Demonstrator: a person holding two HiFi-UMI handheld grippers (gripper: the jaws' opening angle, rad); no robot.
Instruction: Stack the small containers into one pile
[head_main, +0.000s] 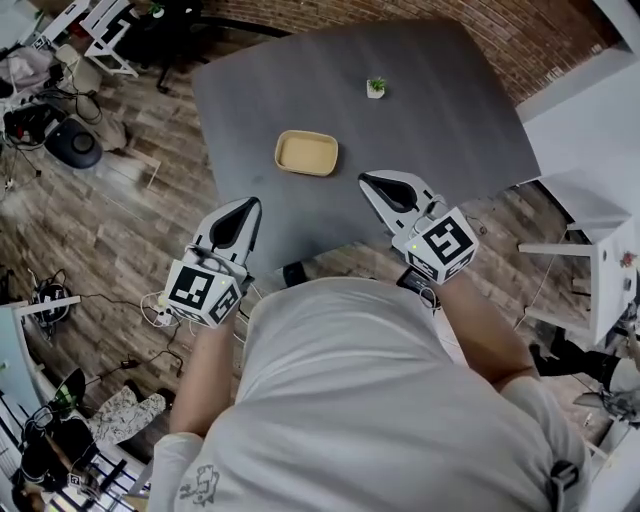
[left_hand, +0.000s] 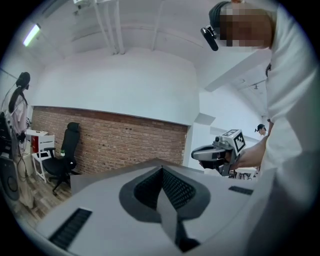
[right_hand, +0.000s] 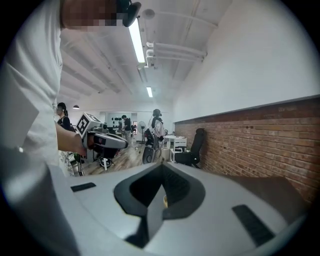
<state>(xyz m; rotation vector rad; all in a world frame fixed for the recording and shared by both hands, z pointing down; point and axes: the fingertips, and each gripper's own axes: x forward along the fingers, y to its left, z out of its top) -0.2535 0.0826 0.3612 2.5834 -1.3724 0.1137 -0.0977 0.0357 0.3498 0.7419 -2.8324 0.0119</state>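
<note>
Tan shallow container (head_main: 306, 152) flat on the dark grey tabletop (head_main: 440, 120), roughly midway across it and a little toward the near edge; whether one piece or several nested, impossible to tell from above. Ahead of both tools and between them, touching neither. Left tool (head_main: 252, 208) back and to the left of it, tip at the near edge of the tabletop, jaws pressed together with nothing between. Right tool (head_main: 370, 184) back and to the right, tip just over the near part of the tabletop and somewhat nearer the container than the left one, jaws likewise pressed together and holding nothing. Both held roughly level, pointing away from the person's body, well apart from each other. Open grey surface on every side of the container. Small potted plant (head_main: 376, 88) in a white pot farther off, toward the far right, well apart from the container. Tabletop edges angled: left edge running along the wood floor (head_main: 110, 230), right corner close to white furniture (head_main: 600, 250), far edge near a brick wall (head_main: 520, 40). Cables and chair bases on the floor off to the left.
</note>
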